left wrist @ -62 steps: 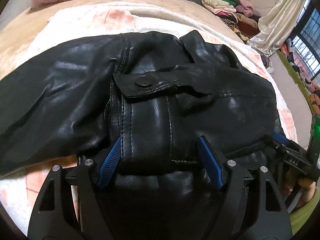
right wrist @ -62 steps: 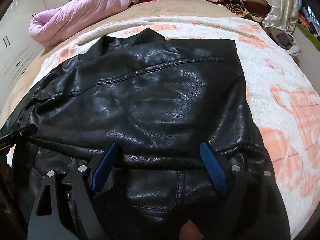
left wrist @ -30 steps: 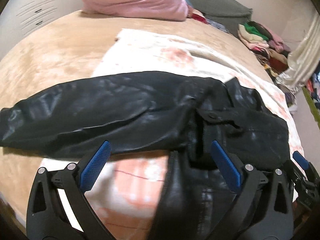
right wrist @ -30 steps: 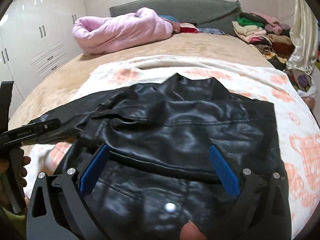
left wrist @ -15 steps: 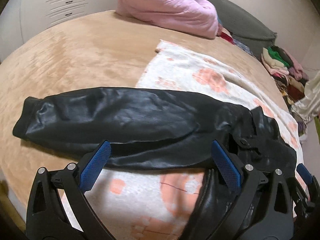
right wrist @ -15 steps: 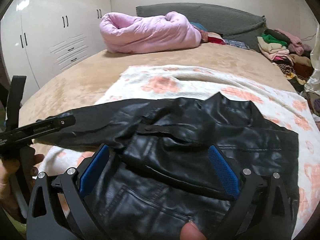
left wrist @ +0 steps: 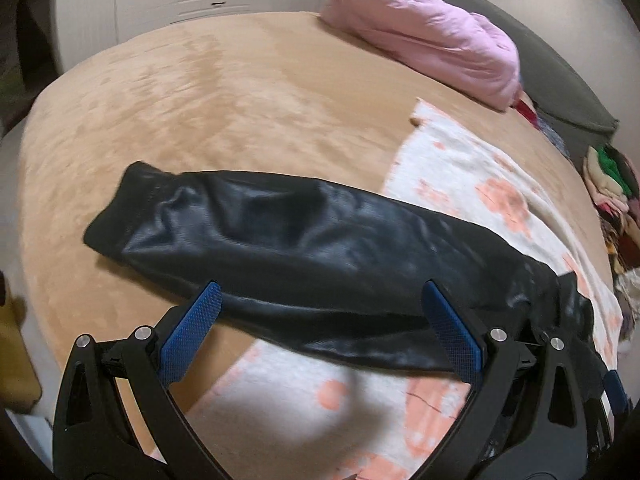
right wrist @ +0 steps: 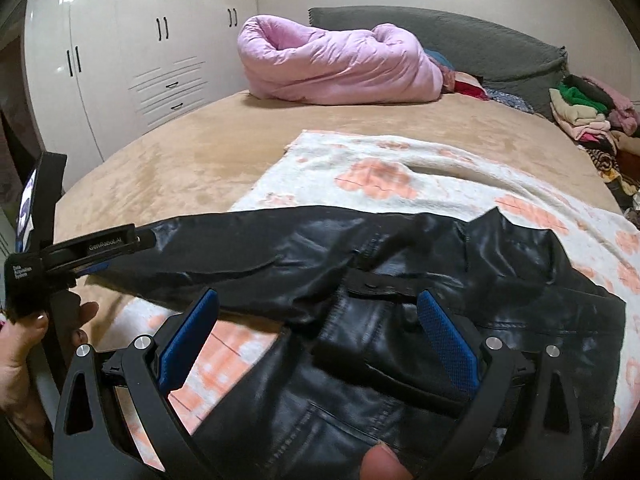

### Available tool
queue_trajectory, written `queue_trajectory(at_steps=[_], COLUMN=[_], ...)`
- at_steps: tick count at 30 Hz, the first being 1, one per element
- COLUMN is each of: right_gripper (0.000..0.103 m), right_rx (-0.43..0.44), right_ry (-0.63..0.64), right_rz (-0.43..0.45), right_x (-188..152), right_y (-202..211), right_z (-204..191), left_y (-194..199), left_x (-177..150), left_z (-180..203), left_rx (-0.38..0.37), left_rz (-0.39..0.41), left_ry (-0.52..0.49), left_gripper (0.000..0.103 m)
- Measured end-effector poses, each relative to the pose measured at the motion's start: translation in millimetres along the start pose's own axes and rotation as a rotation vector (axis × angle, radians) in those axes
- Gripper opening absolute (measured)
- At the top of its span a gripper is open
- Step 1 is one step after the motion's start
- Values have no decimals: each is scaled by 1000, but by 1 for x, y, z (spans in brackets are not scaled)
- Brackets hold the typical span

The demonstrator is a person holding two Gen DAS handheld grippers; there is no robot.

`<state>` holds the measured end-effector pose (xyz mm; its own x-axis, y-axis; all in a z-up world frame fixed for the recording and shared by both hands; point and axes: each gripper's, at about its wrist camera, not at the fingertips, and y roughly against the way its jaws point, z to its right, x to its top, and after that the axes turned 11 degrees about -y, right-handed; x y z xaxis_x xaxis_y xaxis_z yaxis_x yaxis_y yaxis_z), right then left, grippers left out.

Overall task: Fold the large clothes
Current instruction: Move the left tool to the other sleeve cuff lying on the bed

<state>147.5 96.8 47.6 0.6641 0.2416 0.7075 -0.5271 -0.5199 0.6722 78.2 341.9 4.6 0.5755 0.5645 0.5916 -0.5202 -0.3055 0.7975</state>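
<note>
While spread open, black jacket (right wrist: 420, 320) on bed (right wrist: 192, 160).

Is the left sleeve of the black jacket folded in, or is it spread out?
Spread out. The sleeve lies straight, away from the jacket body, its cuff on the tan bedcover, past the flowered blanket.

Left wrist view: low over bed edge, facing 11 o'clock along jacket sleeve (left wrist: 304, 248), close. Right wrist view: higher, facing 12 o'clock toward headboard (right wrist: 460, 36). Shared: sleeve (right wrist: 248, 256), pink duvet (left wrist: 424, 36), floral blanket (right wrist: 380, 172).
</note>
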Motion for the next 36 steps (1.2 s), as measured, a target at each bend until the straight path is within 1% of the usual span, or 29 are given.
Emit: queue_trajectory(at_steps=[3,5,8,11,16,19,22,25,28,30,32,33,34,35,36], right_gripper=[99,99,99,99,99,99,99,99,99,99,99,99,99,99,99], right_rx=[11,11,10,19,27,31,33,33,33,37,32,27,22,18,15], right_ry=[21,44,77,82,66,60,49,40,23,12,7,4,-1,-6,-13], right_rz=[-17,-24,-32,-32,-53,-67,-73,-71,-68,-64,-57,-52,-45,-38,-33], right_x=[2,3,4,4,-4,-11,-16,-19,-23,-25,-27,-28,-28,-29,-30], right_y=[-9,-15,-21,-24,-30,-33,-34,-31,-26,-20,-16,-14,-11,-8,-5], right_z=[-10,-18,-28,-32,-31,-28,-25,-20,-12,-6,-3,0,2,5,8], left_y=[-2,-5,-10,-13,-26,-39,-52,-56,-61,-59,-55,-53,-49,-47,-45], left_x=[2,0,-2,-4,-5,-7,-10,-7,-1,2,-1,-4,-7,-6,-5], left_z=[-12,-23,-38,-49,-61,-72,-81,-82,-88,-95,-103,-108,-113,-113,-113], left_rx=[28,62,96,113,115,107,73,63,23,-25,-83,-110,-144,-147,-148], left_rz=[5,8,-8,-17,-55,-94,-130,-114,-113,-73,-33,-8,21,29,38], left_ry=[40,81,140,181,216,246,276,259,257,297,365,415,462,466,460], left_gripper=[94,94,94,94,94,94,94,94,94,93,87,81,66,56,36])
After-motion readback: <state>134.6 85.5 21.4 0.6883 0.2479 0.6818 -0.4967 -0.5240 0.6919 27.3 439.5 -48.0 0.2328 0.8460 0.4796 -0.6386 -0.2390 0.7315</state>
